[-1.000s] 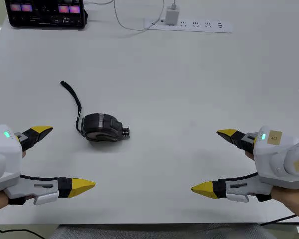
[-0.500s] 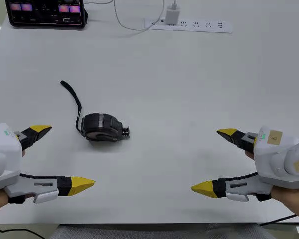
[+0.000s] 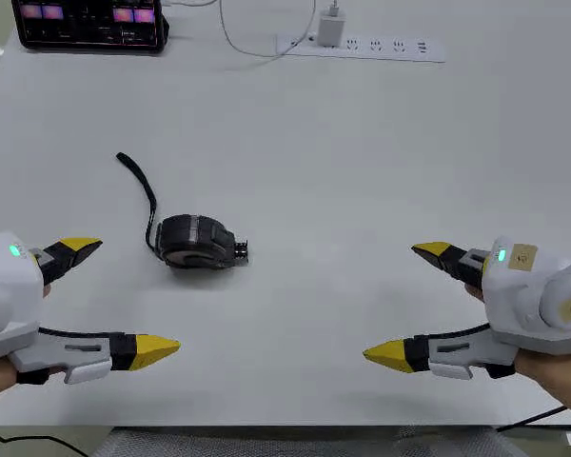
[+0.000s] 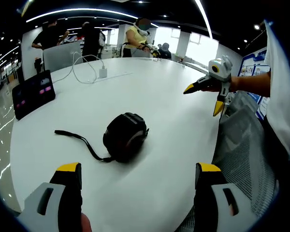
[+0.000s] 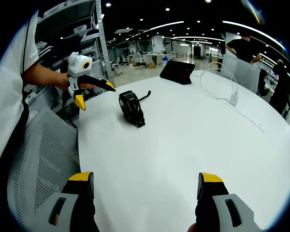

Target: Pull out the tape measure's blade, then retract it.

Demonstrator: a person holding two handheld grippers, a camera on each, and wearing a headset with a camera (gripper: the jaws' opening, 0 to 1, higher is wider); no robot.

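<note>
black hard-cased tape measure (image 3: 196,244): likely dense, rigid | clamp case, pinch hook (image 3: 241,252) | left tool (image 3: 132,295), right tool (image 3: 395,303): apart

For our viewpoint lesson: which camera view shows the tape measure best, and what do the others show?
The left gripper view: the tape measure sits nearest and largest, strap trailing left. The head view shows it smaller, from above, blade tip rightward. The right gripper view shows it small and distant.

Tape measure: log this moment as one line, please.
tape measure: lying on table, retracted, untouched | left gripper: open, beside it, apart | right gripper: open, far off | pull: not yet begun
</note>
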